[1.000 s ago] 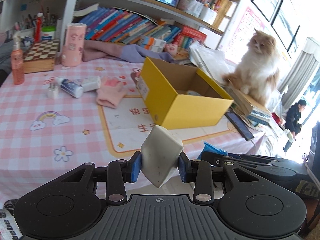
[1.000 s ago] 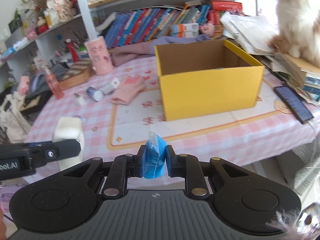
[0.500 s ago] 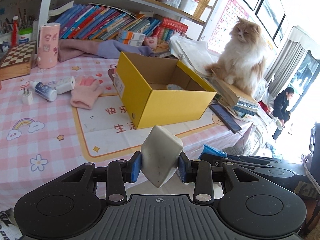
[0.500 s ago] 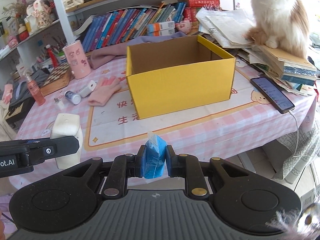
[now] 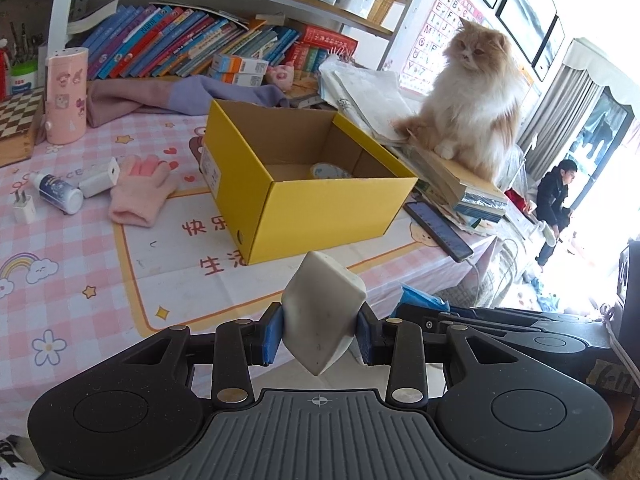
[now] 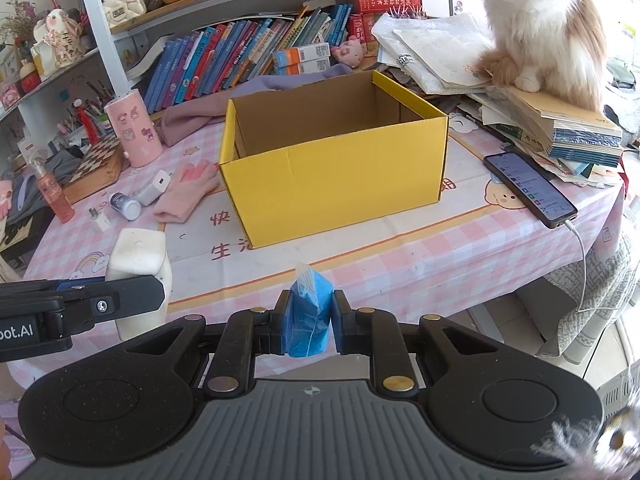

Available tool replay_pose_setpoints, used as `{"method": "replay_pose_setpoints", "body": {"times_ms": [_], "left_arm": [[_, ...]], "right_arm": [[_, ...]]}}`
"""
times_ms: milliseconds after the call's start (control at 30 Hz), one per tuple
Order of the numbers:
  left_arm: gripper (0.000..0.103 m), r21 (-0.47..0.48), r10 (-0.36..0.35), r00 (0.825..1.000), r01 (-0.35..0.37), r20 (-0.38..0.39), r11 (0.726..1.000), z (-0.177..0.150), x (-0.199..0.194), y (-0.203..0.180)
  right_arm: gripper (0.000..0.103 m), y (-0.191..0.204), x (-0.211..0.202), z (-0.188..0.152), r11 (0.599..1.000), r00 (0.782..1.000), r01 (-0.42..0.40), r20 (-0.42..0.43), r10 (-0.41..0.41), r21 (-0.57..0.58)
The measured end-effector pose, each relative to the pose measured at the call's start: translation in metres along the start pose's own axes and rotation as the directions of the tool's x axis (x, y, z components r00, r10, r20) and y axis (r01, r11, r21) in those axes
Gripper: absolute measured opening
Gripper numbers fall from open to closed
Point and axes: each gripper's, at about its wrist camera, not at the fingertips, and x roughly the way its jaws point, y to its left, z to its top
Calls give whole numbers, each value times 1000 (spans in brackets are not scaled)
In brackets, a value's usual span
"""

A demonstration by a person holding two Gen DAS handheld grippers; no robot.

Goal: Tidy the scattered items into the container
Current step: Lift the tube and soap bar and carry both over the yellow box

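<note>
My left gripper (image 5: 318, 336) is shut on a white blocky object (image 5: 320, 308), held off the table's near edge. The same white object (image 6: 138, 264) shows at the left of the right wrist view. My right gripper (image 6: 310, 326) is shut on a small blue packet (image 6: 310, 316). An open yellow cardboard box (image 5: 316, 204) (image 6: 332, 184) stands on the pink checked tablecloth beyond both grippers, with a roll of tape (image 5: 330, 171) inside. Left of the box lie a pink glove (image 5: 140, 190) (image 6: 186, 190), a white charger (image 5: 98, 180), a small bottle (image 5: 56, 194) and a plug (image 5: 22, 206).
A fluffy cat (image 5: 472, 108) sits on a stack of books and papers (image 5: 444, 176) right of the box. A phone (image 6: 528, 188) on a cable lies near the table's right edge. A pink cup (image 5: 66, 96), chessboard (image 6: 98, 162) and bookshelf (image 5: 192, 44) line the back. A person (image 5: 554, 204) crouches far right.
Both grippers have swung to the right along the table's near edge, still holding their items. The yellow box and glove have drifted left in both views, and the cat is more in view.
</note>
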Motion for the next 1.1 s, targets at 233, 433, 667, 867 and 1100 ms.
{"method": "replay_pose_setpoints", "body": {"times_ms": [233,433,667,867,1100], "left_arm": [[36,22,-15,1000,16,-17,1000,5,12,-8],[36,26,-27,999,28,-22,999,11,23,-12],[36,30,-41,999,42,-36,999,19,42,-21],[36,51,-58,998,60,-31,997,30,56,-35],[36,80,-68,997,66,20,995,51,69,-51]], "right_arm": [[18,-11,6,4,1000,1000,10,-2,-10,23],[18,-19,12,9,1000,1000,14,-8,-14,26],[18,-33,21,17,999,1000,21,-20,-20,29],[18,-48,29,31,999,1000,23,-14,-23,24],[18,-70,35,57,1000,999,20,27,-20,14]]}}
